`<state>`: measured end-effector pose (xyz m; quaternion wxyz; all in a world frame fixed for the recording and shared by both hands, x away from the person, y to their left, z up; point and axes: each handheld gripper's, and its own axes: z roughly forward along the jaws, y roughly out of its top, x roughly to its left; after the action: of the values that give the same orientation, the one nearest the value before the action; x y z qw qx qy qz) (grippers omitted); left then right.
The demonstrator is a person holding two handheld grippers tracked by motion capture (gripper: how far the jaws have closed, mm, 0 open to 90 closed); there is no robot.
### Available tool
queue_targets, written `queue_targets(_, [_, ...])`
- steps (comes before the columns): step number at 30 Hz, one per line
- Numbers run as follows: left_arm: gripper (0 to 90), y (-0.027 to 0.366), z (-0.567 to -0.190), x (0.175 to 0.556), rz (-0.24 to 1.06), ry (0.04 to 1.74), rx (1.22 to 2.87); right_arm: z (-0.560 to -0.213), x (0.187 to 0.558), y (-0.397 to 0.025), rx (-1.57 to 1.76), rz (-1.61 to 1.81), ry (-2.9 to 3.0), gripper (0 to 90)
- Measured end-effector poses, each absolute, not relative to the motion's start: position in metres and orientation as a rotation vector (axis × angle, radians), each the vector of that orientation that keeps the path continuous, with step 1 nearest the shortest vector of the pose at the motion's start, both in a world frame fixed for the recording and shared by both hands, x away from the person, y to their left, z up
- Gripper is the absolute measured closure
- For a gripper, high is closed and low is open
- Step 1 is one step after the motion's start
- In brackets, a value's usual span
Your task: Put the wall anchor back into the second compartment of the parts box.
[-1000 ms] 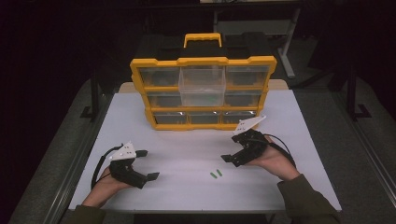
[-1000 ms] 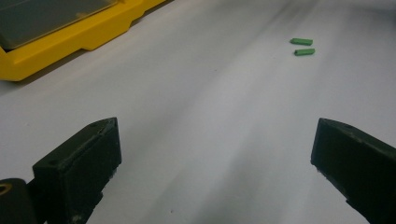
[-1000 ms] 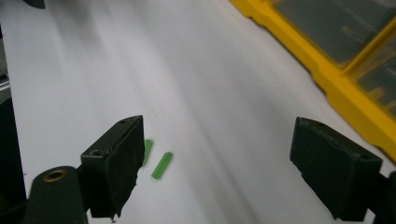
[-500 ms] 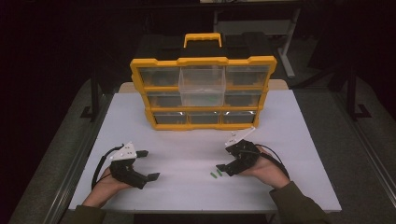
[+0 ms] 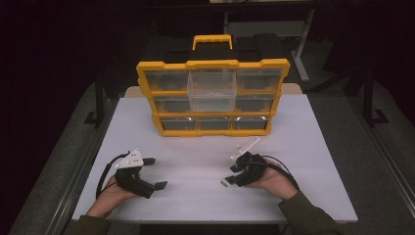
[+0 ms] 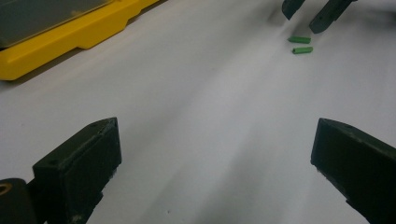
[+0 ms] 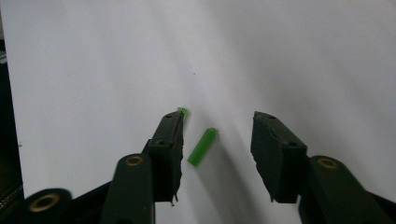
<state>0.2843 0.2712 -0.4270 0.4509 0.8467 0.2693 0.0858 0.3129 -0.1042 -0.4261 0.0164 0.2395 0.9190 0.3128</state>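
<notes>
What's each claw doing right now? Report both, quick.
Left claw: open, holding nothing, above bare table.
Right claw: open, holding nothing, jaws either side of one green peg; a second peg lies beside its left jaw.

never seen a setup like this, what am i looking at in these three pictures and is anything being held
A person sits at a white table with a hand-held two-jaw tool in each hand: the left gripper and the right gripper. One picture looks down from above; the other two come from cameras riding on each tool, looking along its black jaws. At the back stands a yellow drawer organizer. Two small green pegs lie on the table. The right jaws are open around one peg. Nothing is held.
</notes>
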Motion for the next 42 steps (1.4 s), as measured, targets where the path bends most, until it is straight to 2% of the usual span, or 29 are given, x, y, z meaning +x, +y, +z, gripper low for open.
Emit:
queue_targets(8, [1.5,0.271,-0.428,0.284,0.211,0.661,2.096,-0.432,0.314,-0.100,0.698,0.941,2.893,70.4])
queue_targets(20, [1.5,0.270,-0.428,0.284,0.206,0.663,2.096,-0.435,0.314,-0.097,0.696,0.897,2.899,83.5])
queue_targets(33, [1.6,0.271,-0.427,0.284,0.208,0.662,2.093,-0.427,0.322,-0.105,0.726,0.908,2.917,84.5])
queue_targets(42, [1.6,0.272,-0.427,0.285,0.210,0.654,2.102,-0.406,0.329,-0.110,0.750,0.920,2.897,84.5])
